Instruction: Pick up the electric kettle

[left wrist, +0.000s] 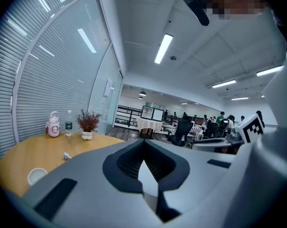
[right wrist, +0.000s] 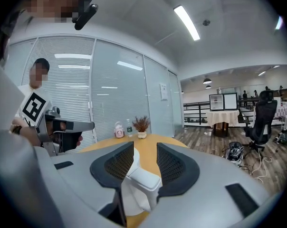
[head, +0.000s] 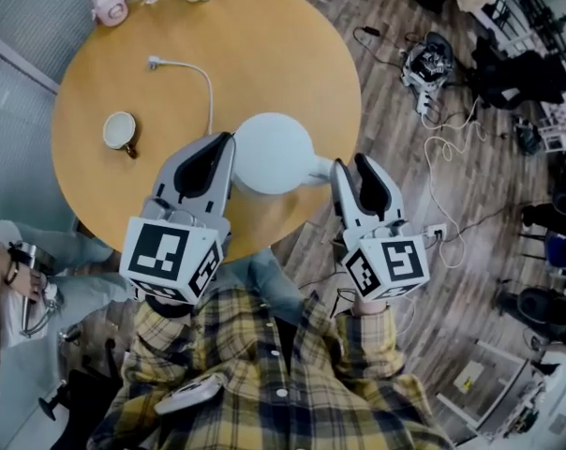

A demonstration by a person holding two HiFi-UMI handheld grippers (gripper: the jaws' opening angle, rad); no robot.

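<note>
Kettle on tabletop, right jaws astride its handle.

Right gripper [right wrist: 144, 147]: jaws about half open with the handle [right wrist: 143, 178] between them. A gap shows beside it, so no clamp. Left gripper [left wrist: 143, 145]: jaws meet at the tips, empty, just left of the kettle [head: 274, 153]. The kettle stands on the tabletop [head: 124, 64], not lifted. Judgement: this fits closing in for a grip, or letting go after setting down. Any lift needs the jaws shut firmly on the handle.

No legible text, brand or number found. Square markers on the left cube [head: 171, 257] and right cube [head: 389, 266] carry black-and-white patterns only. Bottle [left wrist: 68, 125] label, tabletop's far edge, and notice [left wrist: 108, 87] on the glass wall: too small to read.
</note>
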